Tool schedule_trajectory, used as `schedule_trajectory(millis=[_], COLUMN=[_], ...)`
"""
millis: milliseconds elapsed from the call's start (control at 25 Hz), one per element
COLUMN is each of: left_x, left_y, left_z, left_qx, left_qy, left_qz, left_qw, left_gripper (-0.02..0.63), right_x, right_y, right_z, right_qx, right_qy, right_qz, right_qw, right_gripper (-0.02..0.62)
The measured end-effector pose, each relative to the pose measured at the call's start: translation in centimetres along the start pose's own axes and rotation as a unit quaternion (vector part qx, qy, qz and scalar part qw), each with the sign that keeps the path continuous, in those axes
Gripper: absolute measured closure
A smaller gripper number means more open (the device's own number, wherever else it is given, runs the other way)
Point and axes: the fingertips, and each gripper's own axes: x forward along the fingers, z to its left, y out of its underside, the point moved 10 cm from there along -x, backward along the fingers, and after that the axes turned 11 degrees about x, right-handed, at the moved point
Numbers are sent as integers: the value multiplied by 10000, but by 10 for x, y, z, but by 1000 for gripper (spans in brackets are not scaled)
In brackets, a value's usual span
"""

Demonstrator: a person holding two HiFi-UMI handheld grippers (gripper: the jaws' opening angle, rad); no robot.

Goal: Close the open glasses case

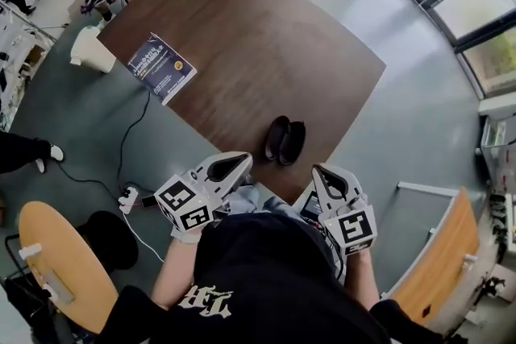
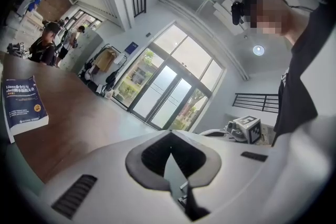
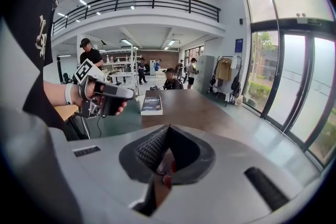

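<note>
Left claw (image 1: 230, 167) and right claw (image 1: 329, 180) are hovering closed and empty; open glasses case (image 1: 285, 140) is lying on the counter (image 1: 242, 36) just ahead between them, lengthwise away

Black glasses case (image 1: 285, 140); brown table (image 1: 258, 36); blue book (image 1: 161, 67)

Book cover (image 2: 23, 105), at the edge of the table (image 2: 79, 118): white title, "Linux" and "shell" among Chinese characters; the smaller lines are too small to read.
Shirt print (image 1: 205, 300): ornate white letters, not clearly readable.
</note>
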Motion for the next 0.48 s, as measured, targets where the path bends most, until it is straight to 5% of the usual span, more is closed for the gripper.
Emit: schedule_trajectory(millis=[480], left_x=[-8], left_y=[29], left_z=[46], left_qx=[-430], left_qy=[193], left_qz=[101], left_qw=[9988], left_gripper=[609], right_x=[-23], right_y=[16], right_z=[12], right_qx=[-119], right_qy=[643], right_qz=[673], right_qw=[9956], right_gripper=[611])
